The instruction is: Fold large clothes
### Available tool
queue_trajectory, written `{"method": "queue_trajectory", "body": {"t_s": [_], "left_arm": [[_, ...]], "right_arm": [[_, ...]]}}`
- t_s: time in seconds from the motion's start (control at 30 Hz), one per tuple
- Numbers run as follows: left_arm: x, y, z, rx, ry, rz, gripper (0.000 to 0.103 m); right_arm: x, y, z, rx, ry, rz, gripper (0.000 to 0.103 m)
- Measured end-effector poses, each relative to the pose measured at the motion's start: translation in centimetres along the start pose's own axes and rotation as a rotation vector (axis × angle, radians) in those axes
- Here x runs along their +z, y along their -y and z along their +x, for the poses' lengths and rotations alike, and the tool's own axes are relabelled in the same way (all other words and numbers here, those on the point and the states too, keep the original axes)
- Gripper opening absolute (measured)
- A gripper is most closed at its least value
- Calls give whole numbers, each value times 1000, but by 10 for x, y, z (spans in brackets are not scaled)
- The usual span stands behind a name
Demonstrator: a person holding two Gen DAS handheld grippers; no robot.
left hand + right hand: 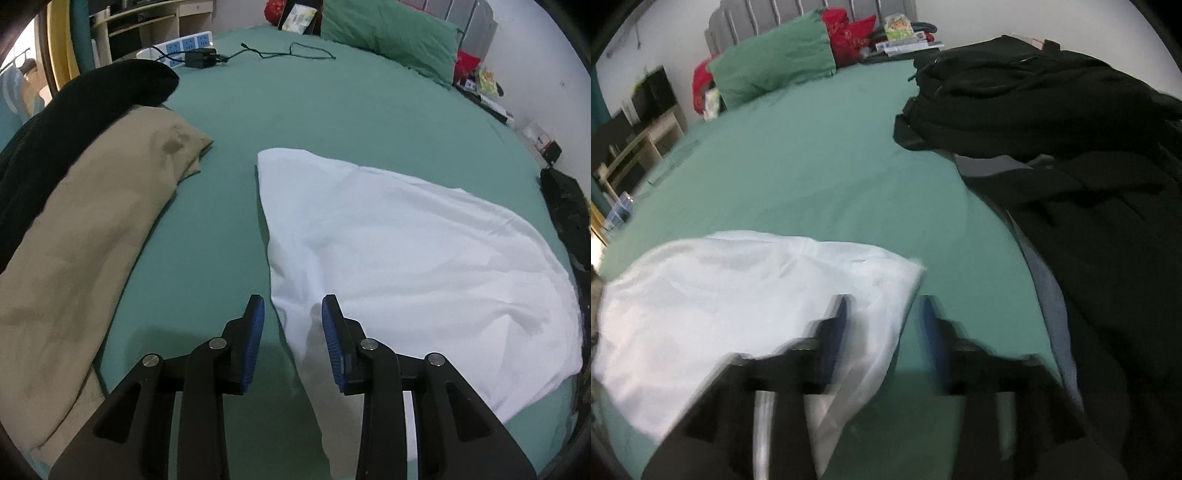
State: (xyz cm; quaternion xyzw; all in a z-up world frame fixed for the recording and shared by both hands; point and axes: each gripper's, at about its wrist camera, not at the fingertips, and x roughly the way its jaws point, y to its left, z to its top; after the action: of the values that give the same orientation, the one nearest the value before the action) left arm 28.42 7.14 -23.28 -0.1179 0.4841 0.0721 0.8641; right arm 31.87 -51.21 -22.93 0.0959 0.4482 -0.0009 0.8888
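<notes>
Shirt: the white shirt (406,240) lies mid-bed on the green sheet (332,110), thin, limp, light (likely slips and sags).
Hold: pinch the near edge, both corners.
Left gripper (293,314): spread, straddling the shirt's edge.
Right gripper (882,314): spread, blurred.
Room: bare sheet at 12 o'clock; tan trousers (92,221) at 9, black clothes (1071,147) at 2.

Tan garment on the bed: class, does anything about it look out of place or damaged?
Yes. The tan garment has a dark blotch near its far end, seemingly a stain or damp patch. It lies rumpled beside the white garment.
</notes>
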Motion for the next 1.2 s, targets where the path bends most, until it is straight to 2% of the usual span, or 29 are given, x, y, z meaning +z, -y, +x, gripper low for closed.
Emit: {"method": "queue_trajectory", "body": {"t_s": [0.07,0.17,0.33,0.4,0.43,0.47,0.5,0.6,0.63,0.67,0.83,1.0,1.2], "left_arm": [[-4,-3,-4,-28,2,-14,34],[-17,2,-3,-75,-37,-6,34],[-36,9,-6,-44,-38,-10,34],[-42,10,-9,-45,-42,-29,34],[-45,10,-12,-49,-44,-40,34],[-49,10,-13,-54,-46,-49,34],[-52,9,-15,-60,-48,-55,34],[-67,13,-19,-46,-17,-23,31],[-69,13,-21,-50,-6,-9,13],[-69,12,-22,-64,-4,-12,5],[-79,0,-49,-59,40,-40,1],[-97,-17,-81,-81,56,-86,1],[-130,-33,-93,-111,11,-128,1]], "right_arm": [[-11,0,-20,52,14,45,60],[-42,-7,-38,84,-3,86,60],[-99,-21,-39,150,-87,142,60],[-107,-26,-42,131,-50,128,60],[-107,-29,-41,122,-50,110,54],[-107,-31,-41,121,-45,85,22],[-107,-32,-40,136,-51,84,8],[-107,-29,-39,186,-69,105,8],[-107,-26,-42,207,-67,119,7],[-106,-21,-49,226,-51,146,7],[-115,-9,-85,211,8,156,6],[-144,-5,-111,249,25,194,6],[-183,-2,-126,206,-12,206,6]]}}
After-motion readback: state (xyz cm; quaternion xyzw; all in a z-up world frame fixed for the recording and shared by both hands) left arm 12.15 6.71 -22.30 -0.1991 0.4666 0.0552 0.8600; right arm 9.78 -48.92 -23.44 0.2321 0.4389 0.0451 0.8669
